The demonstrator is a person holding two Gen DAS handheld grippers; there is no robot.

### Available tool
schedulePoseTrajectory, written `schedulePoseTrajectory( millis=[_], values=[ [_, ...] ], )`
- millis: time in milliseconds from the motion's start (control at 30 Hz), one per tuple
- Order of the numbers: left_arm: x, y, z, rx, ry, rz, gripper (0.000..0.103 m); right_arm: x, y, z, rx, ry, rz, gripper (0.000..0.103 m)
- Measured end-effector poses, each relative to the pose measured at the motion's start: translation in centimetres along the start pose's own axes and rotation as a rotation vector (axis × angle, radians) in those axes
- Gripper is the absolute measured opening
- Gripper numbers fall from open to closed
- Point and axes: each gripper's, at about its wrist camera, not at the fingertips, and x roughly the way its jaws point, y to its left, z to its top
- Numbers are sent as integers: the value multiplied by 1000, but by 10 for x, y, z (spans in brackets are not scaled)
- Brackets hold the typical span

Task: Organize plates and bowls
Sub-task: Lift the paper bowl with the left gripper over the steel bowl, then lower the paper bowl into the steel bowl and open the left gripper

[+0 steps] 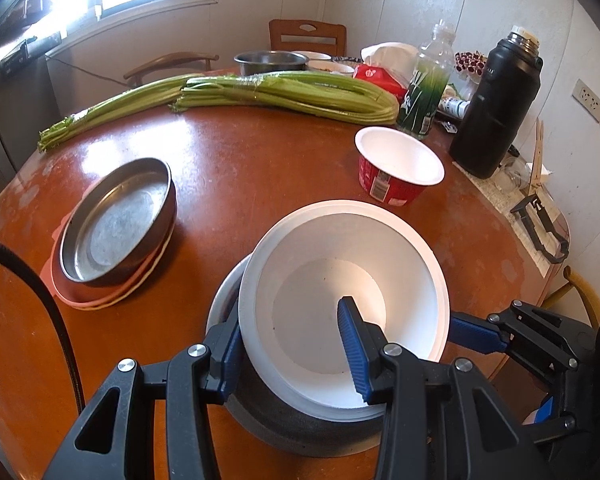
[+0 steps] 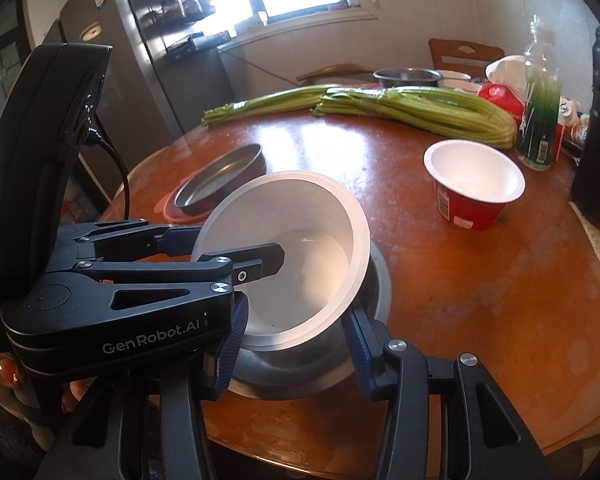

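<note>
My two grippers: the left gripper [image 1: 292,344] and right gripper [image 2: 294,344] are matte black with ribbed blue pads, silver screws, a black cable, and white GenRobot.AI lettering.

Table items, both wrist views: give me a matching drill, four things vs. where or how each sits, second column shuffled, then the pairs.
Things
1. white bowl
2. metal pan
3. red cup
4. celery

States
A. lying across the far side of the table
B. tilted, lowered into a metal bowl, rim pinched by the left gripper
C. stacked on pink plates
D. standing alone, upright, empty

Pairs: 1-B, 2-C, 3-D, 4-A
</note>
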Motion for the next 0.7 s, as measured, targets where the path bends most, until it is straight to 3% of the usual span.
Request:
schedulePoseTrajectory(
  millis=[700],
  values=[
    [10, 3, -5, 2, 32, 9, 44, 13, 0, -4, 2, 55, 10, 51]
  ],
)
